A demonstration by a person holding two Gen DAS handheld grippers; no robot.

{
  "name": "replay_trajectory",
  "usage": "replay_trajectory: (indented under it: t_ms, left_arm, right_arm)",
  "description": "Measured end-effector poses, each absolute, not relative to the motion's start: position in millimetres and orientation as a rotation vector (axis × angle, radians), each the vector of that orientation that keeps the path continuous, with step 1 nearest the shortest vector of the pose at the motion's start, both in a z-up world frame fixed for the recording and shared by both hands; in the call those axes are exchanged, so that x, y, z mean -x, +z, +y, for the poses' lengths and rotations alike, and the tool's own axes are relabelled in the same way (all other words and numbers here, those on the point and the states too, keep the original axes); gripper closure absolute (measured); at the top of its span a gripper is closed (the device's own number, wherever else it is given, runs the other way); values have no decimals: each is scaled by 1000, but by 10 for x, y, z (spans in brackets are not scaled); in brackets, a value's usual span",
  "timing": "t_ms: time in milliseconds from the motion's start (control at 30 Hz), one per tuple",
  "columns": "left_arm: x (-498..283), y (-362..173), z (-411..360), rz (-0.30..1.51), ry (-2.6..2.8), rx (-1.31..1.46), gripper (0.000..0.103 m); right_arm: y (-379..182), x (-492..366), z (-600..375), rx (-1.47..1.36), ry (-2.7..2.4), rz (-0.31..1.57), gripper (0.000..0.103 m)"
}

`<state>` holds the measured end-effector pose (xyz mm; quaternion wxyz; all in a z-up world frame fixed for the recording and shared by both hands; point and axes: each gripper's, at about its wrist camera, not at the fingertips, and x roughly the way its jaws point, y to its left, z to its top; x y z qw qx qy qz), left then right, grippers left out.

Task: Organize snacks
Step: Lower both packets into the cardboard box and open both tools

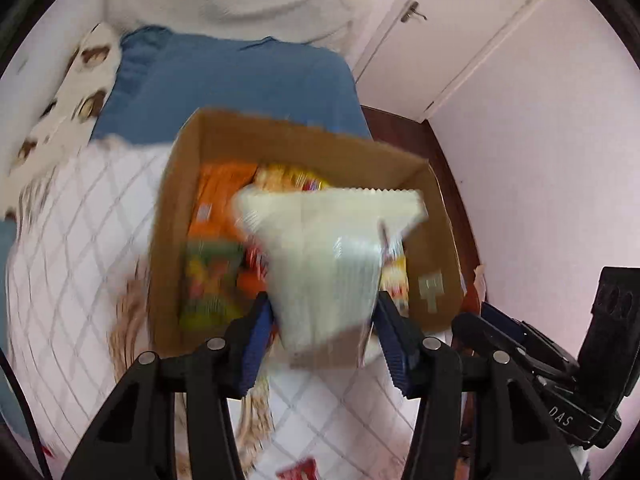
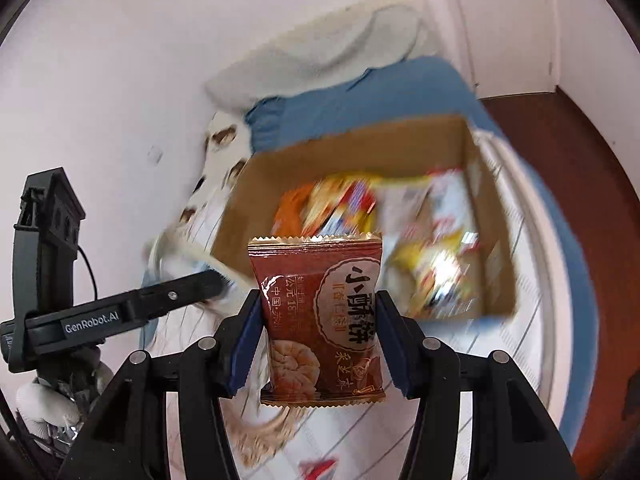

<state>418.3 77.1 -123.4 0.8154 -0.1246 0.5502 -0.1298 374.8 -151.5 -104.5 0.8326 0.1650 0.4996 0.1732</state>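
Left gripper (image 1: 324, 336): blue-padded fingers (image 1: 258, 340) clamped on the lower part of a white snack packet (image 1: 328, 264), one pad on each side; packet blurred, print unreadable.
White packet position: held upright in front of the cardboard box (image 1: 224, 136), its crimped top edge over the box opening.
Right gripper (image 2: 318, 336): fingers (image 2: 390, 340) closed on a brown-red snack packet (image 2: 320, 320) printed with Chinese characters and a pastry picture; packet upright, sharp in view.
Brown-red packet position: held at the near wall of the same cardboard box (image 2: 360, 140), top edge level with the near rim.
Box: open-topped, standing on a white quilted cover (image 1: 72, 240) on a bed; blue blanket (image 1: 240, 80) behind it.
Box contents: orange packet (image 1: 218, 200) at the left side, yellow and multicoloured packets beside it; details smeared by motion blur.
Surroundings: white door (image 1: 460, 20) and pale wall beyond the bed; dark wooden floor (image 2: 560, 160) at the right.
Cross view: left gripper's body, marked GenRobot.AI, visible at the left of the right wrist view.
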Motion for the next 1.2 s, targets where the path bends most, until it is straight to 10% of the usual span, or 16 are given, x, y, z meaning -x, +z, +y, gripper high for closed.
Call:
replay_trajectory:
  t_ms: [400,467,567,633,800,1200]
  left_arm:
    - [-5512,-2107,514,1360,-190,86,60]
    - [-5497,-2193,509,1385,-187,91,60]
    - [-5453,-2265,526,1399,-169,97,48]
    - [-5410,-2269,517,1394,-165,94,17]
    - [-5283,-2270,520,1384,-143,86,2]
    - [-4794,-1922,556,1296,-115,64,1]
  right_arm:
    - [-2038,-5008,-1398,-264,234,1320,42]
    - [-2125,-4968,-1403,-247,214,1339,10]
    - [-2158,-4904,-1427,-236,203,1331,5]
    - [-2145,-4870,-1453,-234,197,1325,5]
    - [-2136,-4852,-1511,-221,153,1320,5]
    - [-1757,-4512,-1559,-131,86,1287,5]
